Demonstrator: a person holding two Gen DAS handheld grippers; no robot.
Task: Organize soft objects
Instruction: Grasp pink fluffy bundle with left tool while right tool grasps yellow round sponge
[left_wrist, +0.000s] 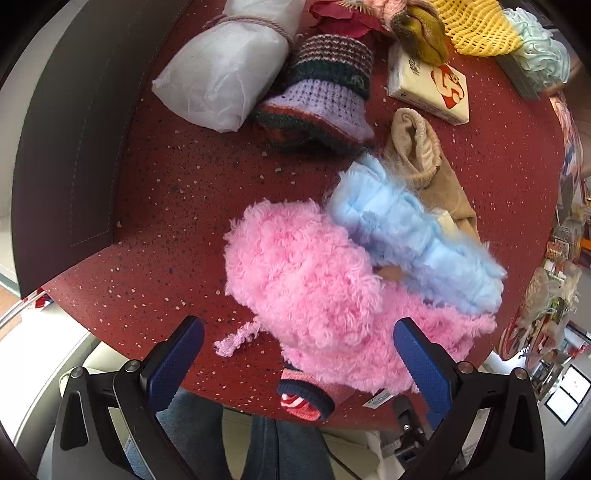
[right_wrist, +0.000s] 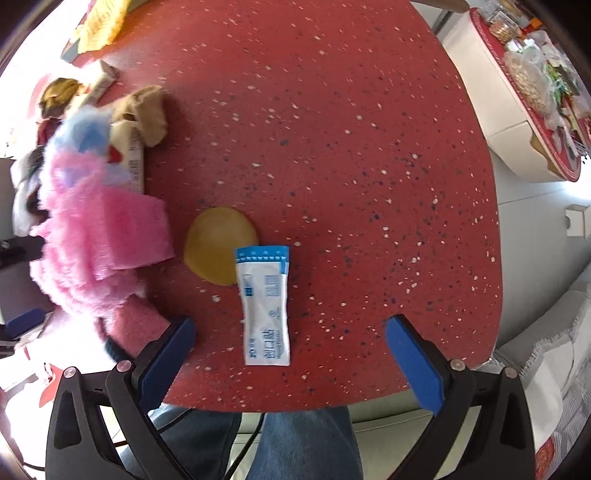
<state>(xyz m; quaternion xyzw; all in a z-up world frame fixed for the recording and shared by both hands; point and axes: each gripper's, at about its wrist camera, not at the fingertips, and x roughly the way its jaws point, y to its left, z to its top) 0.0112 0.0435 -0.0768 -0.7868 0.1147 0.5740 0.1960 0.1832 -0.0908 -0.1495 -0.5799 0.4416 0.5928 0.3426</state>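
Lying lengthwise between right gripper (right_wrist: 290, 363) pads: white packet (right_wrist: 265, 304).

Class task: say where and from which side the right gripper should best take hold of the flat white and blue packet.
Probably the packet's near short end, approached from the person's side. It lies flat, lengthwise toward the right gripper, whose open jaws already straddle it. Its far end rests on the yellow disc, so avoid that end.

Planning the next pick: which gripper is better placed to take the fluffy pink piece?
Probably left. The left gripper, jaws open, has the fluffy pink piece directly ahead between them. The right gripper faces a white packet, with the pink fluff off to its side.
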